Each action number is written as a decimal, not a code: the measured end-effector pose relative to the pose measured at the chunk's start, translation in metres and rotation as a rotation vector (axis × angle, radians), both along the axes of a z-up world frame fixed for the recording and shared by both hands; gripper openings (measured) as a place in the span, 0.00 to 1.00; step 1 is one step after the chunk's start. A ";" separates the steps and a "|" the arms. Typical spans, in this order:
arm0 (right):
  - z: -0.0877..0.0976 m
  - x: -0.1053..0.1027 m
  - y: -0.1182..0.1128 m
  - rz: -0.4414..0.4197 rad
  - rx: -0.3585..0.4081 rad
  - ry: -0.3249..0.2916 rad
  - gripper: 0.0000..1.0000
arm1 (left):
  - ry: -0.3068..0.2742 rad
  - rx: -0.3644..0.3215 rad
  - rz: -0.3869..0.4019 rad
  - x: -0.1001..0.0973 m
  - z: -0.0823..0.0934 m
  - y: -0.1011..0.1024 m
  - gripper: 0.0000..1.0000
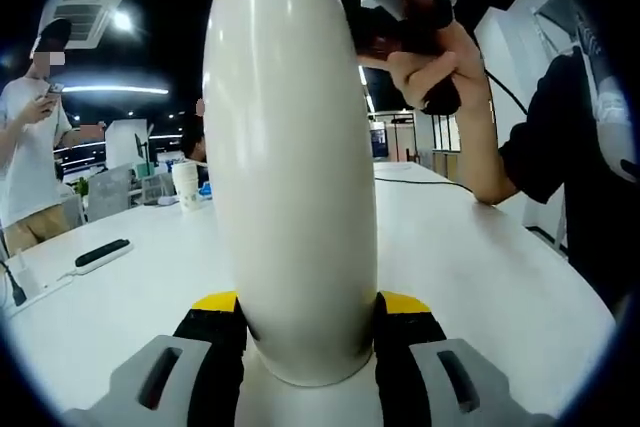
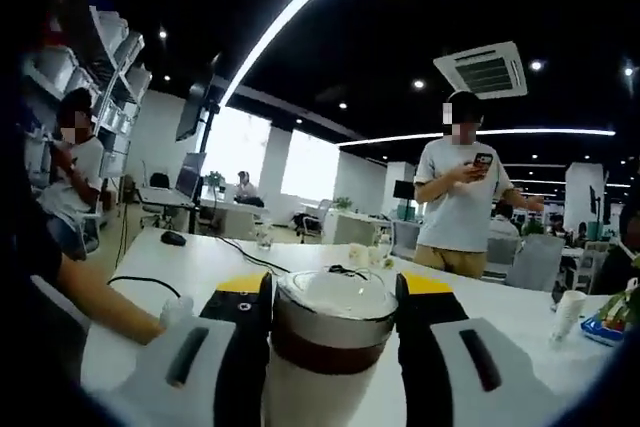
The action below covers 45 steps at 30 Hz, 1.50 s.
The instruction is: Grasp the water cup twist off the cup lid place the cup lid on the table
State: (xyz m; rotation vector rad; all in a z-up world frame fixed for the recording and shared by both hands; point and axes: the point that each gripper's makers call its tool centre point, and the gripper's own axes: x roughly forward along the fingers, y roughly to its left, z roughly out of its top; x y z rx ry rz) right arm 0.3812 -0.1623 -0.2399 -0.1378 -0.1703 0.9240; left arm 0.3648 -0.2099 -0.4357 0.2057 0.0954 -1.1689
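While clamped low down between the yellow-tipped jaws of the left gripper [image 1: 310, 322], the water cup [image 1: 290, 157] stands upright off the white table [image 1: 480, 267], long axis running straight up the left gripper view, rounded base near the camera and top end pointing away toward the ceiling. Cream body, fat in the middle, tapering toward a grey band at the top.

Going left to right around the cup in that view: person in a white shirt [image 1: 30, 147] standing well off to the left of it, looking at a phone; dark remote-like thing [image 1: 102, 253] lying on the table left of the cup; paper cup [image 1: 186, 185] further back, just beside the cup's left edge. Right of the cup's top, a hand [image 1: 440, 57] wrapped round the other gripper's handle, forearm dropping down to the table.

Over in the right gripper view, looking down onto the cup's top: cup lid [image 2: 335, 312], clear dome over a silvery ring with a brown band under it, squeezed between the jaws of the right gripper [image 2: 335, 302], both jaws tight on its sides. Black cable [image 2: 150, 282] on the table left of the lid, same standing person behind and right of it, another paper cup [image 2: 568, 312] far right.
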 end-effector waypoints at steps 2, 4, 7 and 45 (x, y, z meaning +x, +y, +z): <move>0.000 -0.002 0.003 0.073 0.008 0.001 0.52 | 0.002 -0.001 0.000 0.000 0.000 0.000 0.52; -0.001 -0.001 0.003 0.125 0.019 0.021 0.52 | 0.004 -0.002 0.000 0.001 0.000 0.001 0.52; -0.001 -0.006 0.008 0.248 -0.003 -0.011 0.52 | 0.007 -0.003 -0.001 -0.001 0.000 0.000 0.52; -0.006 -0.022 -0.017 -0.197 0.122 -0.016 0.58 | 0.006 -0.001 0.002 0.008 0.002 0.010 0.51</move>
